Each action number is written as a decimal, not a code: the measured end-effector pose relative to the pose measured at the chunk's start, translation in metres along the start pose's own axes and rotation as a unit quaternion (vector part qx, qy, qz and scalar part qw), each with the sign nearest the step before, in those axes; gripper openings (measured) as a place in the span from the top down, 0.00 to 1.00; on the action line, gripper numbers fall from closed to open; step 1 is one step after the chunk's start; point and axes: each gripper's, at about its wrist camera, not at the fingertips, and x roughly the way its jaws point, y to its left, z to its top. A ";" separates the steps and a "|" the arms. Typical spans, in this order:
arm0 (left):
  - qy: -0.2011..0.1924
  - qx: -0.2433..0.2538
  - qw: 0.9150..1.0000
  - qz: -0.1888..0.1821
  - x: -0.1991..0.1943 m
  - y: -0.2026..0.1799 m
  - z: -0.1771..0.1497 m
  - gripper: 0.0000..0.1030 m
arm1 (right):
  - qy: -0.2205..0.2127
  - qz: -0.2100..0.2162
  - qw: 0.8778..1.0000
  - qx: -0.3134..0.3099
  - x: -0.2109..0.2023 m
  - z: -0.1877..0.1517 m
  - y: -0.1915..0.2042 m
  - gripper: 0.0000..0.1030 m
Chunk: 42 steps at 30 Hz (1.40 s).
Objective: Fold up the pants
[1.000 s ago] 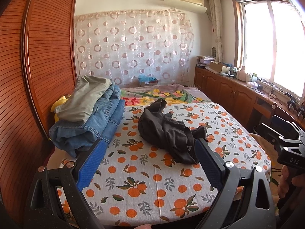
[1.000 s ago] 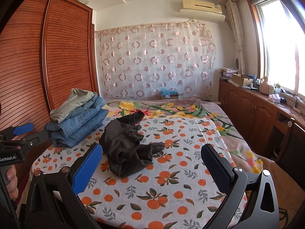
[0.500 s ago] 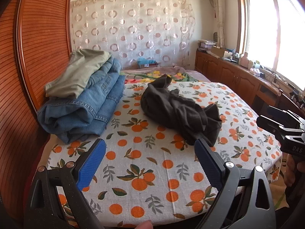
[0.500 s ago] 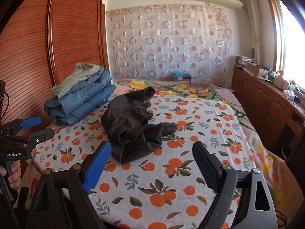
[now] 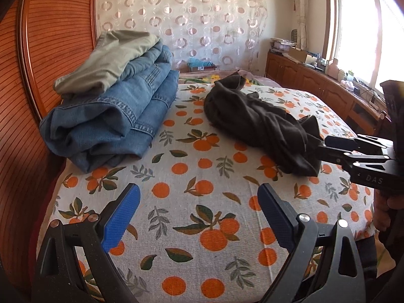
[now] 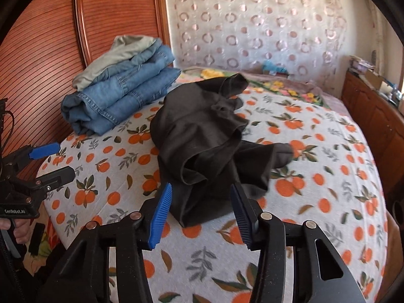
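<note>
My left gripper is hanging released over bare bedspread, the crumpled dark pants lying off at two o'clock. My right gripper is nearer (dead at twelve), its jaws closing around the near end, not yet pinching; the heap's long axis is running toward eleven.

A home bedroom: a bed under an orange-print sheet, folded jeans stacked at its left edge, a slatted wooden wardrobe, a patterned curtain, and what looks like a cluttered cabinet below the window.
</note>
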 end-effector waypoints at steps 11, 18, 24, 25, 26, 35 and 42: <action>0.020 -0.007 1.000 -0.014 0.019 0.012 0.001 0.08 | 0.051 0.015 0.998 -0.030 0.039 0.015 -0.004 0.82; 0.020 -0.013 1.000 -0.018 0.017 0.014 0.003 0.08 | 0.003 0.062 0.997 -0.045 -0.011 0.033 0.003 0.93; 0.004 -0.009 1.000 -0.023 0.002 0.008 0.013 0.08 | -0.068 0.096 0.992 -0.044 -0.095 0.053 0.006 0.93; 0.003 -0.009 1.000 -0.024 0.001 0.008 0.015 0.08 | -0.080 0.099 0.991 -0.044 -0.110 0.054 0.004 0.93; 0.001 -0.009 1.000 -0.025 -0.001 0.007 0.017 0.08 | -0.093 0.101 0.990 -0.042 -0.126 0.057 0.002 0.93; -0.002 0.003 0.999 -0.033 -0.005 -0.004 0.020 0.08 | -0.165 0.041 0.985 0.012 -0.202 0.051 -0.058 0.93; 0.007 0.006 0.999 -0.037 0.002 -0.009 0.015 0.08 | -0.112 -0.079 0.988 0.074 -0.173 -0.001 -0.125 0.93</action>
